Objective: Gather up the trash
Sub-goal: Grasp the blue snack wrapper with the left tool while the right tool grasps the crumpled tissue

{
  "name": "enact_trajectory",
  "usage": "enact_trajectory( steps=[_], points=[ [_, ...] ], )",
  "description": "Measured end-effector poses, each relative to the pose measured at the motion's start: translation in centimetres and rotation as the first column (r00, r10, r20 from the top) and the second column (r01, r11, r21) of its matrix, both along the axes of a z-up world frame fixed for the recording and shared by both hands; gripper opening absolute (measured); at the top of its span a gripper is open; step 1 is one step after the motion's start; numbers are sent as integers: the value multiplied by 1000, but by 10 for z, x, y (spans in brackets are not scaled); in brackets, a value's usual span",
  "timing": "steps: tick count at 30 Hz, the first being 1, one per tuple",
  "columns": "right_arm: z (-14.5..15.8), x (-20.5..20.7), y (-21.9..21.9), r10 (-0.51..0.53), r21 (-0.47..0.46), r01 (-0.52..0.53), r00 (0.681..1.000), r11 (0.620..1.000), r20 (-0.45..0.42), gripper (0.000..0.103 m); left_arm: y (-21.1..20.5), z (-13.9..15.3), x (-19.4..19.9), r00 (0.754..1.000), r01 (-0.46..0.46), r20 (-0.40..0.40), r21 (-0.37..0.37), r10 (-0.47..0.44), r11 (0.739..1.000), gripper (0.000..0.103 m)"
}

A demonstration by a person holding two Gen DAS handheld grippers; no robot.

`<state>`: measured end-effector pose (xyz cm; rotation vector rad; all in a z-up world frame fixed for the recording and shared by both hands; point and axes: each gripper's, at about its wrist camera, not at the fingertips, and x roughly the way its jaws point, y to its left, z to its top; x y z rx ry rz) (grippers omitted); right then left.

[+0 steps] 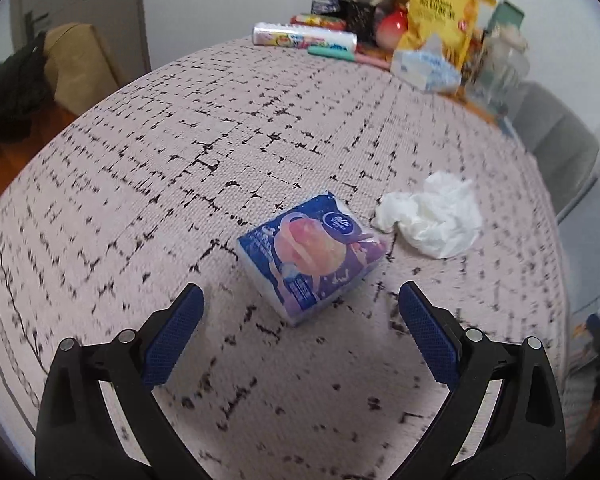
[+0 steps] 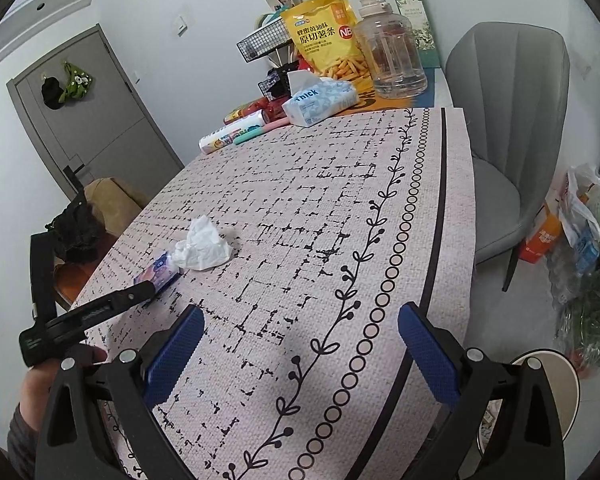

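White and crumpled, the used tissue [image 1: 432, 216] lies loose on the table [image 1: 180, 152], touching or just beside a small blue tissue pack [image 1: 312, 256] printed with pink; the two sit together near the table's left edge as the right wrist view shows them, well apart from the snacks and bottles crowded at the far end. That separation is probably why they read as the trash to gather, though the pack may be a keeper, which I cannot settle. The left claw [image 1: 300, 320] hangs just short of the pack with its blue pads spread wide and nothing between them, lined up more on the pack than on the tissue, so a grab at either looks to be the step in hand. The right claw [image 2: 300, 344] is also spread and empty, held over the patterned cloth near the table's right border, clear of the work. Below it at the lower right, part of a round white rim [image 2: 548, 364] shows by the floor, possibly a bin placed within reach.
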<state>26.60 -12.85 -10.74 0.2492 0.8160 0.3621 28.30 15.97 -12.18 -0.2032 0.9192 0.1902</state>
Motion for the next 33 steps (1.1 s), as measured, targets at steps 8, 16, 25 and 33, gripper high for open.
enact_trajectory(
  steps=[8, 16, 25, 33],
  points=[
    [5, 5, 13, 10, -27, -10, 1000, 1000, 10, 95, 13, -4, 25, 1000, -12, -11, 37, 12, 999, 97],
    [3, 16, 36, 39, -73, -40, 999, 997, -4, 95, 20, 1, 25, 999, -9, 31, 46, 8, 999, 48],
    [0, 30, 83, 134, -139, -133, 991, 981, 0, 95, 46, 9, -11, 997, -47, 66, -26, 49, 999, 28],
    [-3, 49, 129, 206, -204, -202, 978, 958, 0, 95, 64, 14, -45, 988, -108, 103, -81, 116, 991, 28]
  ],
)
